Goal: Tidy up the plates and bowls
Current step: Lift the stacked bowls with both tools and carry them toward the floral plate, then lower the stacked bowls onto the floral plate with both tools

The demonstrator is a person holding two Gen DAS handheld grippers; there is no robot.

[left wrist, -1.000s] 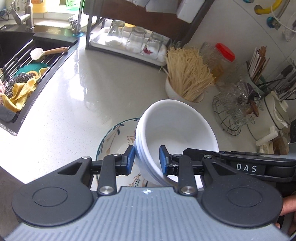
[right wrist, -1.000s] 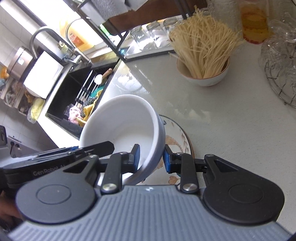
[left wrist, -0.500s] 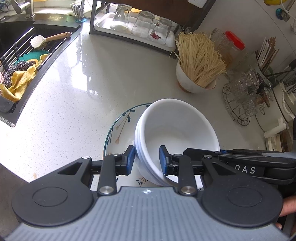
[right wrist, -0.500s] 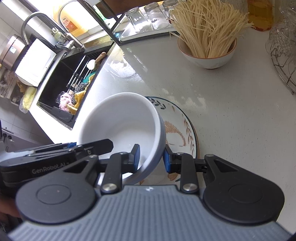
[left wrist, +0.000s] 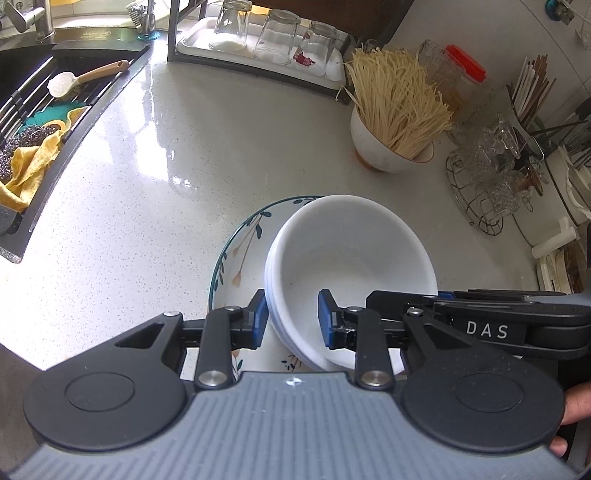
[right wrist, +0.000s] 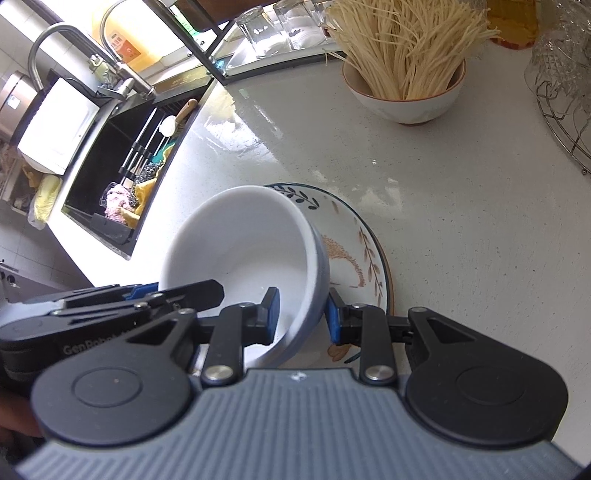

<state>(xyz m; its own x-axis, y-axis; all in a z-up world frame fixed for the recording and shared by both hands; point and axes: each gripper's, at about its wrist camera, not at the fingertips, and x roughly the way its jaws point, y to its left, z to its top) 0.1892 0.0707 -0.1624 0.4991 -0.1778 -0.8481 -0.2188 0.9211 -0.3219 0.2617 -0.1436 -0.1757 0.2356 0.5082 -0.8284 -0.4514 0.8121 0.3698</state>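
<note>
Bowls, white and nested in one stack, sit tilted over a floral plate on the pale countertop, and we hold them from both sides. In the left wrist view we count about three rims at the stack's edge, though the exact number is hard to tell; the plate is a single one. Our left gripper is narrowly parted and clamped on the stack's wall at 7 o'clock of the rim, one blue pad outside and one inside. Our right gripper grips the opposite wall in the same way, at 5 o'clock of the rim in its own view, with one pad in the hollow and one against the outer side. The stack's mouth faces up and leans toward the left gripper's side, so the lower edge overhangs the plate's centre; being round, it has no long axis. At 12 o'clock from the stack stands one bowl of dry noodles. At 11 o'clock three upturned glasses stand on a tray. The sink lies at 10 o'clock, and a wire basket of glassware at 2 o'clock.
</note>
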